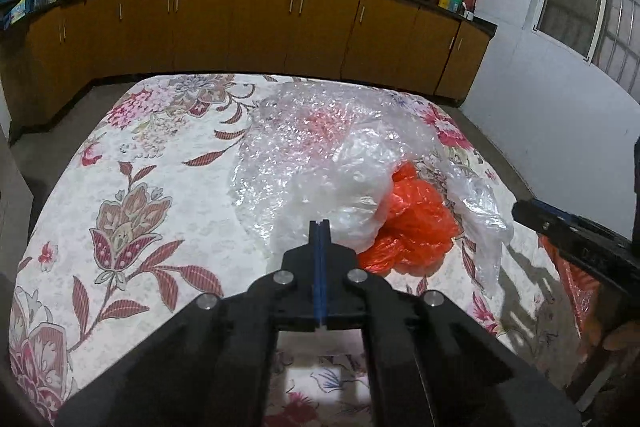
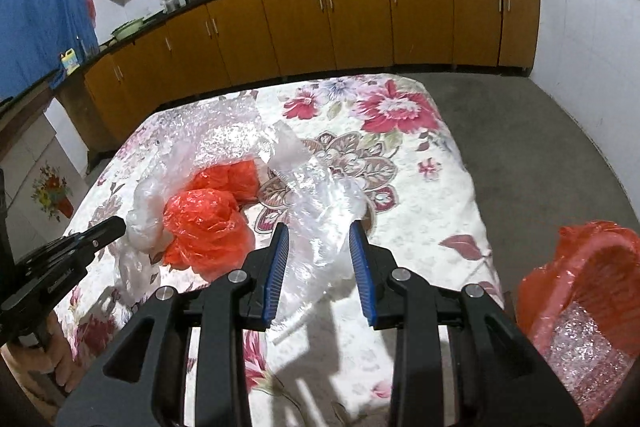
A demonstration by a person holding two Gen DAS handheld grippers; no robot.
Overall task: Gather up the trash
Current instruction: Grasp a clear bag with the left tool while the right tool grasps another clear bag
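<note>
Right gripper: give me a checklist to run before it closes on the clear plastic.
1. Right gripper open: ok, both fingers are spread apart.
2. Clear plastic between the fingers: ok, it fills the gap in the right wrist view.
3. Orange bags outside the grasp: ok, they lie left of the left finger.
4. Left gripper out of the way: ok, it is shut and empty, off to the left.
5. Tablecloth free of the fingertips: cannot tell, the plastic hides what lies beneath.
6. Bin ready: ok, its orange liner stands open at the table's right edge.
</note>
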